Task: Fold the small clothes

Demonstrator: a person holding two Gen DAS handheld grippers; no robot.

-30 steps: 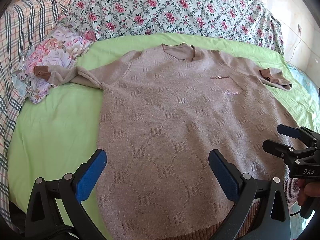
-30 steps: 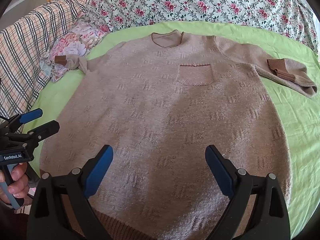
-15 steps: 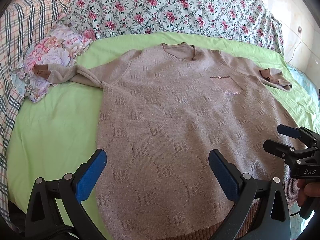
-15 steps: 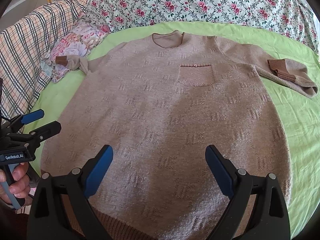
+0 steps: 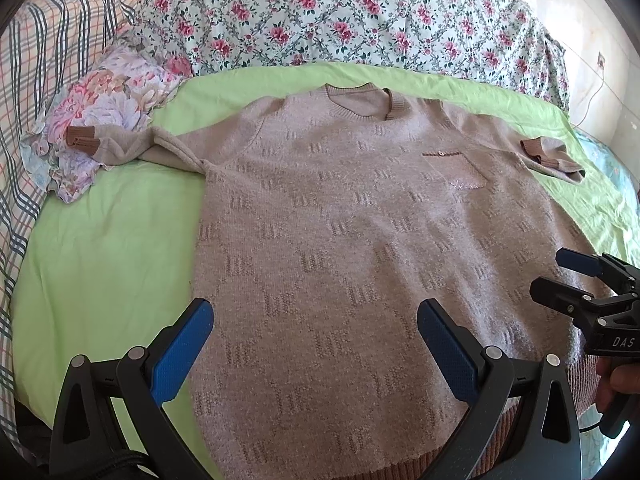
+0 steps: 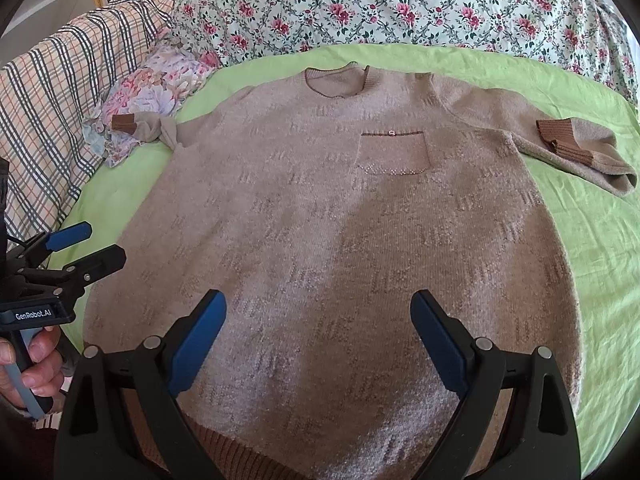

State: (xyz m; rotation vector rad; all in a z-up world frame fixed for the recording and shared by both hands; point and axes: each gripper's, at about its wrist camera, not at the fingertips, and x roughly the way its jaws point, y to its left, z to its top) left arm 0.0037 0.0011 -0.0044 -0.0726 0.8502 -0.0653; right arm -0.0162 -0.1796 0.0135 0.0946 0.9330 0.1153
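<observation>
Beige knit sweater (image 5: 360, 240) lies flat on green bedsheet (image 5: 112, 240); both claws, left (image 5: 316, 354) and right (image 6: 318, 344), gape wide, empty; best pinch one sleeve cuff (image 6: 560, 136) first, folding inward.

One sweater (image 5: 360, 240), spread flat at centre. Two sleeves, two brown cuffs: one (image 5: 82, 141) at 9–10 o'clock, one (image 5: 536, 150) at 2 o'clock. One chest pocket (image 6: 394, 152). Two grippers: left gripper (image 5: 314, 344) at 6 o'clock, right gripper (image 6: 318, 340) at 6 o'clock in its own view; four blue pads in all. One green sheet (image 5: 100, 248). One floral cloth (image 5: 104, 112) at 10 o'clock. One floral quilt (image 5: 340, 12) at 12 o'clock. One plaid blanket (image 6: 52, 112) at 9 o'clock.
</observation>
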